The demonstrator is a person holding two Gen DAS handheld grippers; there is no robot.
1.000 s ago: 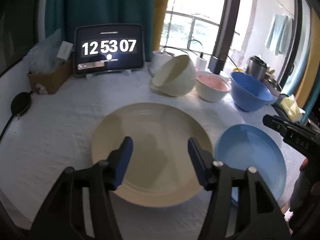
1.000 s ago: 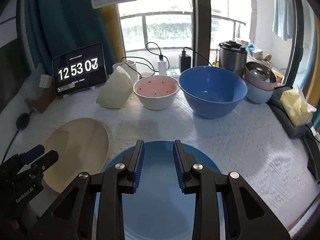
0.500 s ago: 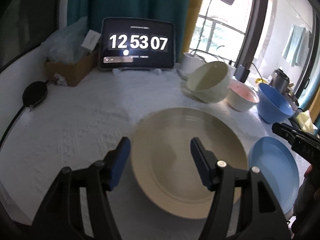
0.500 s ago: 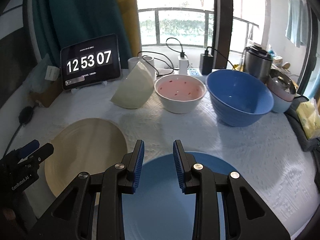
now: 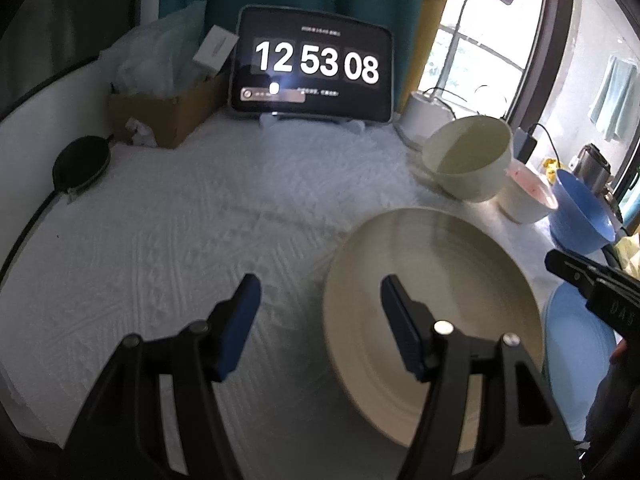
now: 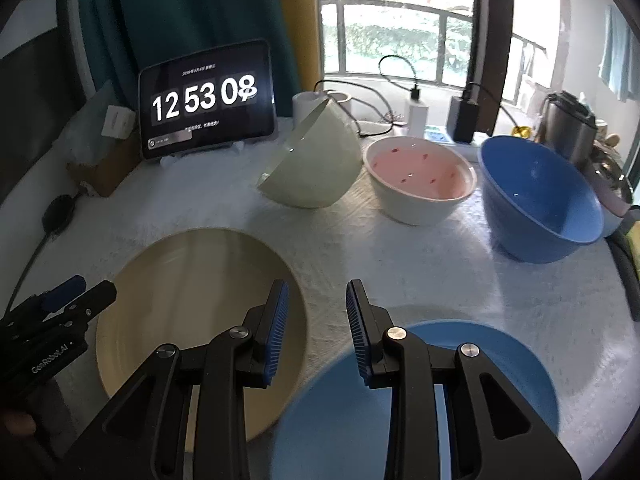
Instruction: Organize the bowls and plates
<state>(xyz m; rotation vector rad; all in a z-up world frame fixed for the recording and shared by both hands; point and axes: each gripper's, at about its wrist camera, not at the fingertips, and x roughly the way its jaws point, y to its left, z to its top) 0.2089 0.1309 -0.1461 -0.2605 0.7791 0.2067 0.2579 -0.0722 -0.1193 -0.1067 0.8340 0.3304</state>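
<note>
While the cream plate [image 5: 432,312] sits flat on the white cloth beside the blue plate [image 6: 420,404], its left rim lies between the left gripper [image 5: 316,320] jaws. They're open, empty. The right gripper [image 6: 316,320], narrower, holds nothing over the gap between plates, so left looks nearer.

Cream plate [image 6: 192,280], blue plate [image 6: 480,364], pink-lined bowl [image 6: 420,184] (red specks).

Blue plate [image 6: 480,364] cut off at bottom edge, partly behind hand-held gripper; pink bowl [image 5: 528,200] half hidden behind cream bowl [image 5: 468,164].
</note>
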